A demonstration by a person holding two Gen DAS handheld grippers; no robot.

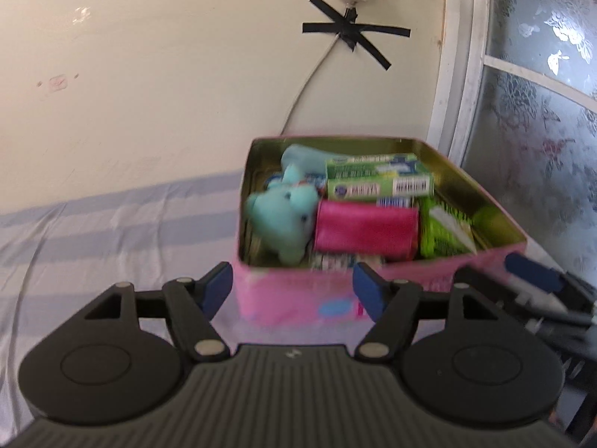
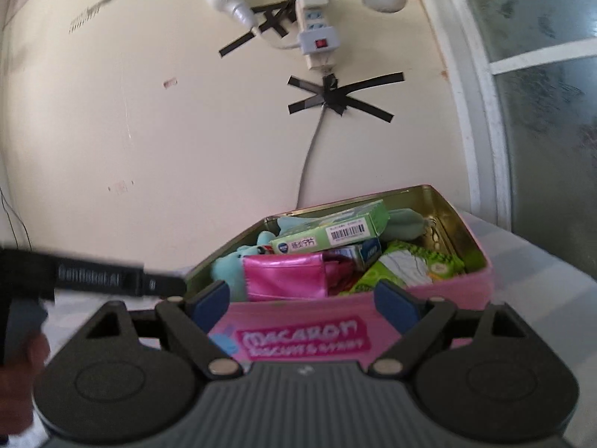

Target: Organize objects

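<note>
- Pink biscuit tin [image 1: 298, 298]: set on the striped cloth [image 1: 93, 224], directly ahead of both grippers, long axis crosswise.
- Left gripper [image 1: 291, 283] and right gripper [image 2: 304, 298]: both spread wide, nothing held.
- Contents: teal plush [image 1: 283, 216], magenta pouch [image 1: 365, 229], green carton [image 1: 377, 181].
- "MACARON" label [image 2: 304, 338]: legible in the right view only.

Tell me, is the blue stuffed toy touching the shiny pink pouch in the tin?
Touching. In the left wrist view the blue stuffed toy presses right against the left end of the pink pouch, no gap.
</note>
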